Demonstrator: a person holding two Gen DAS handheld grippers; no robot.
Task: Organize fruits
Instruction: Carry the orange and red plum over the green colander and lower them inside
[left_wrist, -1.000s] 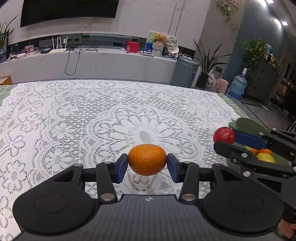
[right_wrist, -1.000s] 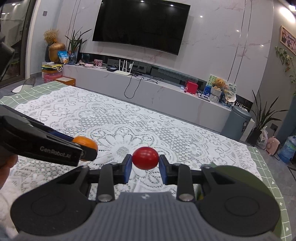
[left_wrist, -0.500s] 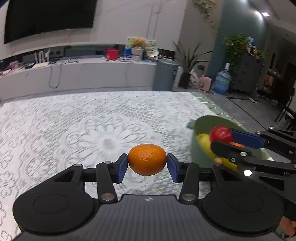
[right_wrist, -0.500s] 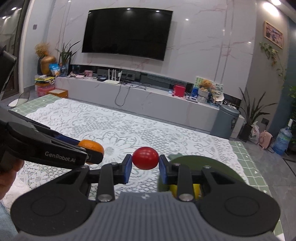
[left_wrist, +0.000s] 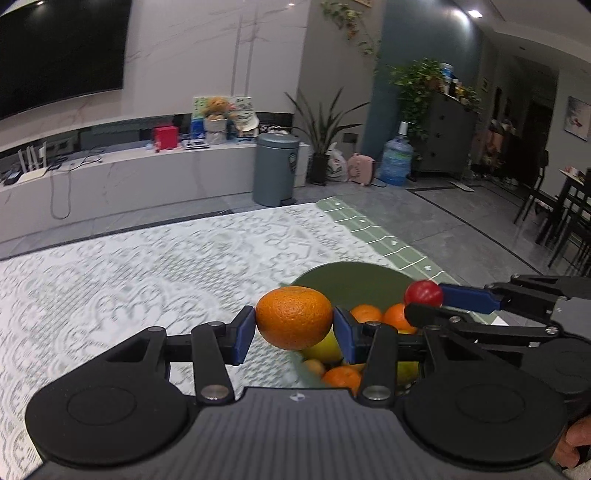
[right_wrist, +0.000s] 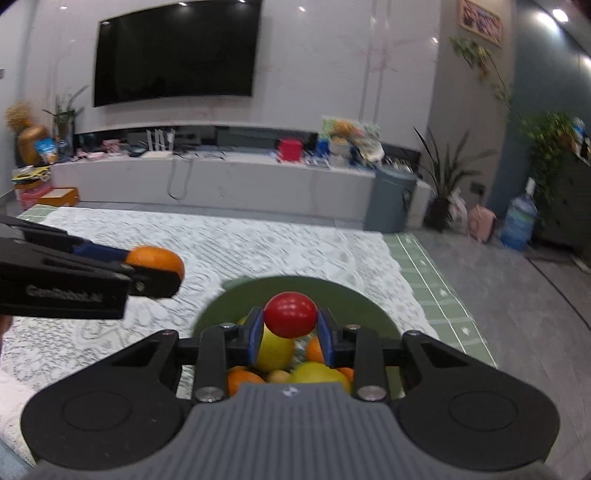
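Meanwhile the left hand-held gripper (left_wrist: 294, 333) clamps an orange (left_wrist: 294, 318) beside the green bowl's (left_wrist: 347, 282) near rim; the right hand-held gripper (right_wrist: 290, 329) pinches a red fruit (right_wrist: 290, 314) above it, hiding fruit beneath.

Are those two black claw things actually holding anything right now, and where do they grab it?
Yes. The left tool pinches an orange at its two sides. The right tool pinches a small red fruit the same way.
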